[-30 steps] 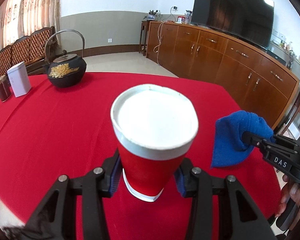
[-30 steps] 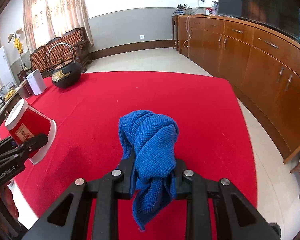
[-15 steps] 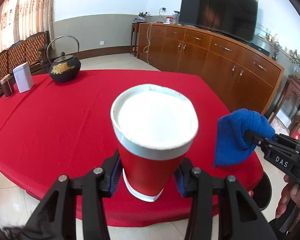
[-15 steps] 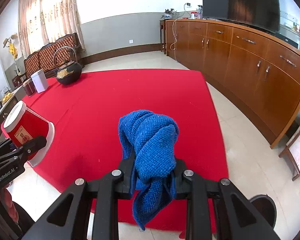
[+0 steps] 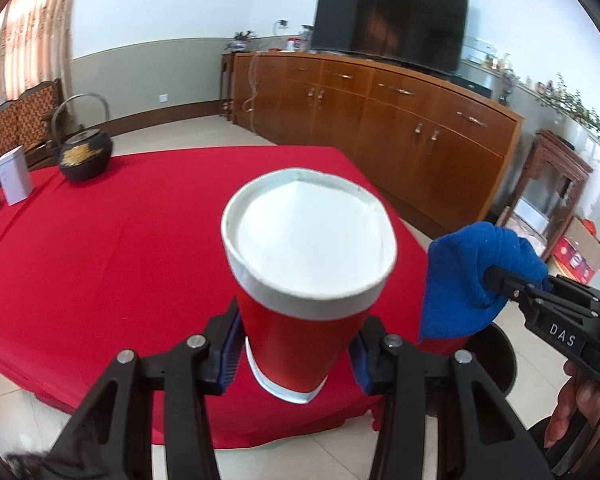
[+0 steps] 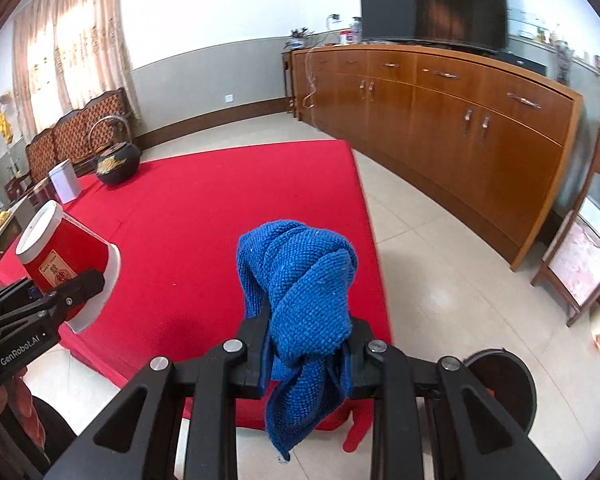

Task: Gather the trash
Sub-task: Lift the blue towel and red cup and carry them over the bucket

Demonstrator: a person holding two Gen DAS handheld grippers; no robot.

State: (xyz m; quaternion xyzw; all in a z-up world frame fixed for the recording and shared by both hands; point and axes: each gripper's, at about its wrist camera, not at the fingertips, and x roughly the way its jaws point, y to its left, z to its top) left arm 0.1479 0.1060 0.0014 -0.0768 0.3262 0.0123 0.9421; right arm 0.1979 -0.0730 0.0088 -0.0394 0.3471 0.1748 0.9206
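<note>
Both grippers pulled further back since a second ago: table edge and floor tiles now in view below them. Left gripper (image 5: 296, 354) jaws clamped on red paper cup (image 5: 300, 304), held in the air off the near edge of the red table (image 5: 120, 248); whether anything is inside can't be told. Right gripper (image 6: 306, 354) jaws clamped on bunched blue cloth (image 6: 300, 280), past the table corner, over open floor. Dark round bin (image 6: 500, 376) on the floor just beside the right gripper; contents hidden. Kettle (image 5: 85, 155) and white tin (image 5: 14, 176) sit at the far edge.

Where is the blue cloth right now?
The blue cloth is pinched in the right gripper, off the red table's near corner, right of the red paper cup.
</note>
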